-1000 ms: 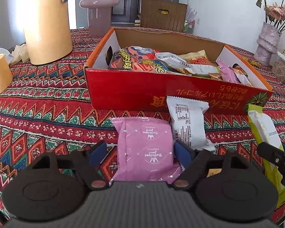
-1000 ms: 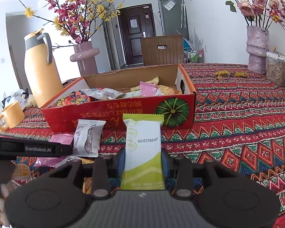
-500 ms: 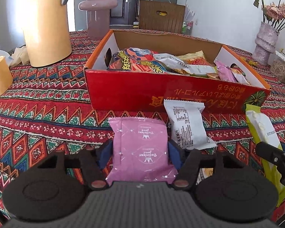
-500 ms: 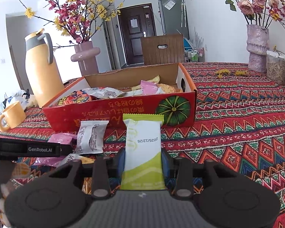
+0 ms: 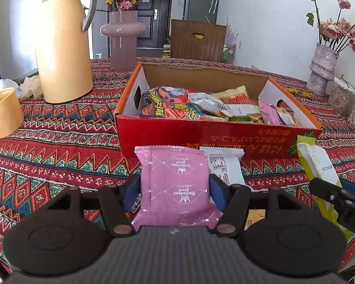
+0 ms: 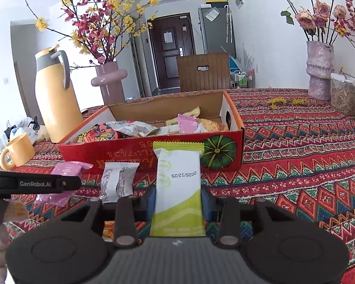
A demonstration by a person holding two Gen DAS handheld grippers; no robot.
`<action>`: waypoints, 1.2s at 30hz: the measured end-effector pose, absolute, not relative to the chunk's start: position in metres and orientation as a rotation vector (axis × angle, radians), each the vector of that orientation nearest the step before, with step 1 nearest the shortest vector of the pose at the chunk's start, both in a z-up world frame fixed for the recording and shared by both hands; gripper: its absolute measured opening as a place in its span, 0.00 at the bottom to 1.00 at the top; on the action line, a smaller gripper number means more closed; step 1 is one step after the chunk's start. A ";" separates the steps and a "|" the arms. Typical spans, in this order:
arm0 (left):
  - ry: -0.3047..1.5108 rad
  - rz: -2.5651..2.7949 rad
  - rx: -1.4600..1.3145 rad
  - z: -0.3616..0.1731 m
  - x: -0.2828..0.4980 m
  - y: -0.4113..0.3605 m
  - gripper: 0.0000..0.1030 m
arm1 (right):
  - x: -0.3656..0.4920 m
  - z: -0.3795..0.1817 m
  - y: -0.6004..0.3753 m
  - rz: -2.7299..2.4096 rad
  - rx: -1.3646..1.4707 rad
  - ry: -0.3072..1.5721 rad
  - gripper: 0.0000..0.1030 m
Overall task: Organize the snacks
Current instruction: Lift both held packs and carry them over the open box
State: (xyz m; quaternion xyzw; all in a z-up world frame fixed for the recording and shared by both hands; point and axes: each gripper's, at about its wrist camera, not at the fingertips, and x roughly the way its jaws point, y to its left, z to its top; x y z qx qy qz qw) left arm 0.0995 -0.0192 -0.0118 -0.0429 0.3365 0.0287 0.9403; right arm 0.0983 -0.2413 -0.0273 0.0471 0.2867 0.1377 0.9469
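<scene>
Snack packets gripped in both grippers, just short of red box (image 5: 215,139).

Pink packet (image 5: 175,184) clamped between pads of left gripper (image 5: 175,189), jaws partly closed on its side edges; long axis pointing straight at box front wall, top edge overlapping that wall in left wrist view. Green-and-white packet (image 6: 178,189) pinched in right gripper (image 6: 178,201), jaws narrow, long axis likewise aimed at box, near its pumpkin-print end. White packet (image 6: 118,182) lying loose on tablecloth (image 6: 295,165) before box, between the two held packets. Box open-topped, already part-filled, directly ahead of both grippers. Judged: neither hand clearly nearer; each packet to be lifted over front wall. Height above cloth not determinable.
</scene>
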 end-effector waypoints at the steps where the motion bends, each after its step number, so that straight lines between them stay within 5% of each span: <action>1: 0.676 0.056 -0.086 -0.009 0.098 -0.020 0.61 | 0.098 -0.026 -0.241 0.281 0.095 0.579 0.36; 36: 0.474 0.062 -0.108 0.047 0.186 -0.029 0.61 | 0.218 0.015 -0.210 0.314 0.083 0.455 0.36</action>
